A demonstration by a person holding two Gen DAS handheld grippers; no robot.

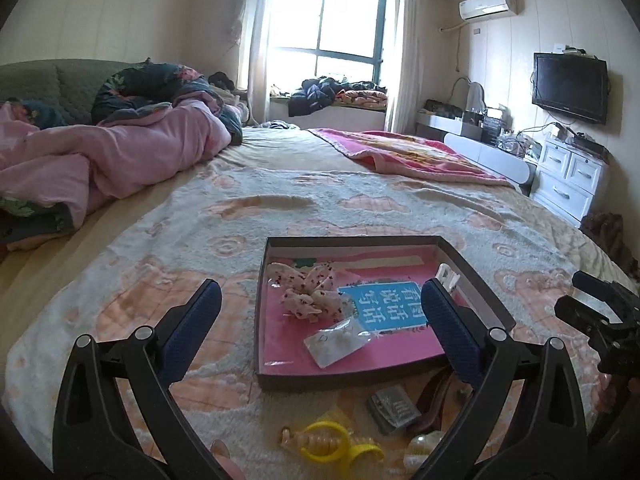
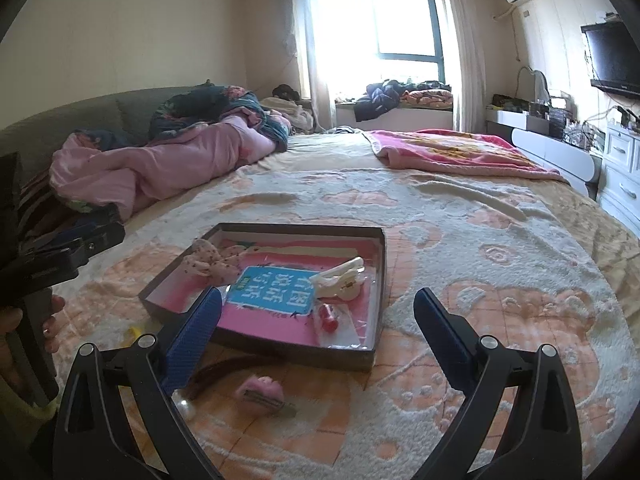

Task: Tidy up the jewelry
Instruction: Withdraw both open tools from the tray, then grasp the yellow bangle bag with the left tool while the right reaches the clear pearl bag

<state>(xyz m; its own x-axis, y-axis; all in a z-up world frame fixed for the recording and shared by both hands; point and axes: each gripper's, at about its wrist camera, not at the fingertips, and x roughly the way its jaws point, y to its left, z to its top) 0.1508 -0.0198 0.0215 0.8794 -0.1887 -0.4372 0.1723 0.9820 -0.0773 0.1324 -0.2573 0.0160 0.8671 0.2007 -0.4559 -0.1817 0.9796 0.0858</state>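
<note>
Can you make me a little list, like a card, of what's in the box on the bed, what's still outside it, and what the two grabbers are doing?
Place: blanket-covered bed
Box: shallow open box, pink inside
In box: spotted scrunchie, small clear bag, white hair claw, red item in wrapper
Outside box: yellow hair claw, pink fuzzy clip, brown band
Left gripper: open, empty
Right gripper: open, empty

The left black plastic claw with blue padded fingers [image 1: 320,312] is held wide open and empty. The matching right claw [image 2: 318,320] is likewise spread open, nothing gripped.
</note>
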